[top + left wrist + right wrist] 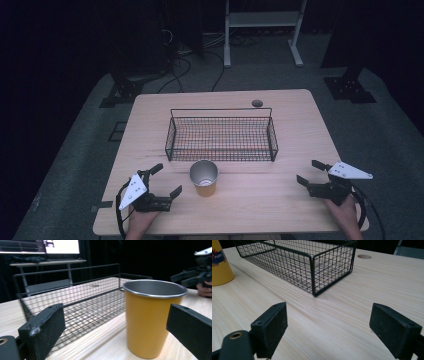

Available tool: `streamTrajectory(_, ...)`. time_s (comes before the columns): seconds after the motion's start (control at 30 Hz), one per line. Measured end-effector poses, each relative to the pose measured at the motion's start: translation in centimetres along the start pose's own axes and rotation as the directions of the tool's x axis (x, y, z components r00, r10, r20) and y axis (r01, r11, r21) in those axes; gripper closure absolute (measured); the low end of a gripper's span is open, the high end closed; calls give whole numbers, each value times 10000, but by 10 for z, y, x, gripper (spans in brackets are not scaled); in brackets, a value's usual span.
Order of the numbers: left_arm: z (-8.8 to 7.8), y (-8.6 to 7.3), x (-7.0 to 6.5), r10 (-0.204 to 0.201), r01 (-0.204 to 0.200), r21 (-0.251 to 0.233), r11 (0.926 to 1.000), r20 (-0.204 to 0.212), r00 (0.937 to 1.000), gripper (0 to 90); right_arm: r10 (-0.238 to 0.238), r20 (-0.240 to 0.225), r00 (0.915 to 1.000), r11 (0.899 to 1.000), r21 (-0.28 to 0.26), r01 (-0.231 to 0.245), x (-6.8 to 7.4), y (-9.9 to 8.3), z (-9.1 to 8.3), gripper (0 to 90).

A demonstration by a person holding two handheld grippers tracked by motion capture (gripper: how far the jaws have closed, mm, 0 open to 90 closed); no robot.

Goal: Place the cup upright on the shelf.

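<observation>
**Cup upright near the basket, both grippers spread**

While both grippers rest low over the table, the cup (204,178) stands upright on the wood, just on the near side of the basket (221,134) and a little left of the table's middle. It is yellow outside and bare metal inside, with its mouth open upward. In the right gripper view a printed label shows on its side at the far left edge.

The left gripper (166,181) sits just left of the cup, its jaws spread wide and holding nothing. In the left gripper view the cup (151,317) stands ahead between the two jaws, closer to the right one, without touching either.

The basket, black wire and rectangular, lies lengthwise across the middle of the table (280,205), with nothing inside it. A small round hole (257,103) sits in the tabletop beyond its far right corner.

The right gripper (309,173) lies well apart from the cup, near the table's right edge, held by a hand (345,212). Its jaws are spread too, over bare wood.
</observation>
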State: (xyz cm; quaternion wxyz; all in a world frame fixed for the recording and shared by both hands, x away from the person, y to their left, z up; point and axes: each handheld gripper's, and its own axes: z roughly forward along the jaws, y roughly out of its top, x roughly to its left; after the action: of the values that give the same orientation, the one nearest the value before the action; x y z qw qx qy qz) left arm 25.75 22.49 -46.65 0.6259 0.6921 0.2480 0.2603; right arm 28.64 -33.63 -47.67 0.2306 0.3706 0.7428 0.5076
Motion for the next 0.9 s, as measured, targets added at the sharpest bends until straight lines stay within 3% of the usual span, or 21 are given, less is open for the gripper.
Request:
streamTrajectory(0.3, 17, 2, -19, 506, -530, 427, 9977, 551, 9972, 12, -25, 5, 10000, 10000, 2, 25, 0, 0, 0, 137)
streamTrajectory(0.47, 26, 3, -26, 484, -539, 609, 9967, 886, 9949, 13, -23, 11, 10000, 10000, 7, 23, 0, 0, 0, 137)
streamTrajectory(0.9, 42, 7, -32, 252, -382, 1084, 9934, 1190, 9926, 13, 4, 41, 10000, 10000, 8, -4, 0, 0, 0, 138)
